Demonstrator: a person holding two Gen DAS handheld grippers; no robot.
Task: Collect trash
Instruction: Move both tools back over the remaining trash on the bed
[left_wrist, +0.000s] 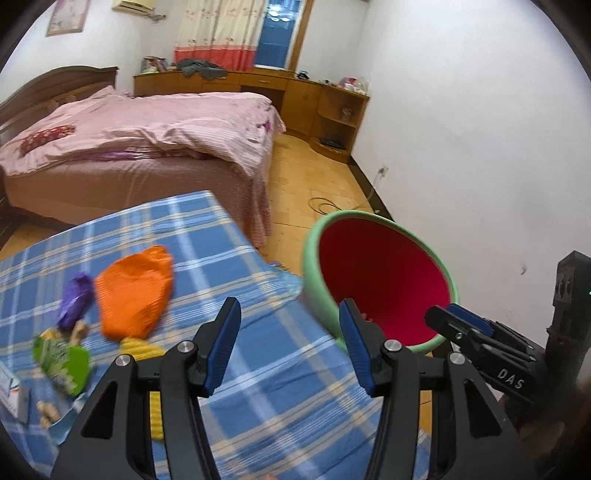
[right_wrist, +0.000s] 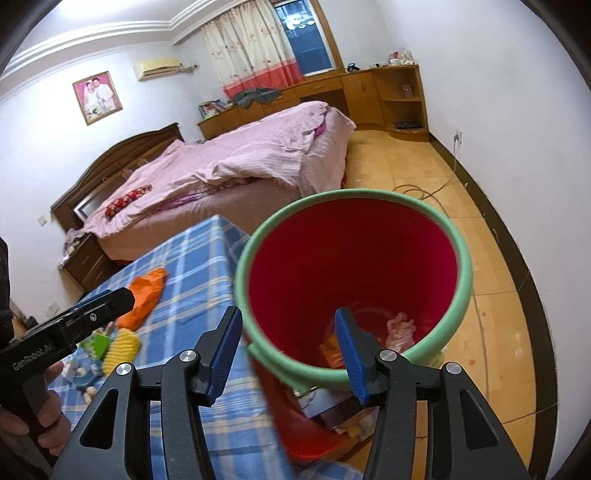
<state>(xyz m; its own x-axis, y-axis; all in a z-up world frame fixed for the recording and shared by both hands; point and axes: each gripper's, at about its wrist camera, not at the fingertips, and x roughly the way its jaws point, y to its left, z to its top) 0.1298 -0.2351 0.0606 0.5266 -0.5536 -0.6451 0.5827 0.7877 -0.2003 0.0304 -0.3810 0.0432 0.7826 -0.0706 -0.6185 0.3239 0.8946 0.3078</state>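
A red bin with a green rim (left_wrist: 380, 277) (right_wrist: 354, 273) stands at the right edge of a table with a blue plaid cloth (left_wrist: 258, 350) (right_wrist: 192, 266). Several bits of trash lie inside it (right_wrist: 400, 326). My right gripper (right_wrist: 288, 350) is open and empty, straddling the bin's near rim. My left gripper (left_wrist: 288, 347) is open and empty above the cloth, left of the bin. On the cloth lie an orange bag (left_wrist: 135, 291) (right_wrist: 146, 295), a purple wrapper (left_wrist: 75, 299), a green packet (left_wrist: 61, 360), a yellow item (right_wrist: 122, 349) and small scraps (left_wrist: 48, 411).
A bed with pink covers (left_wrist: 147, 133) stands beyond the table. Wooden cabinets (left_wrist: 314, 99) line the far wall. A cable (right_wrist: 417, 192) lies on the wooden floor by the white wall at right. A white box (left_wrist: 9, 391) sits at the cloth's left edge.
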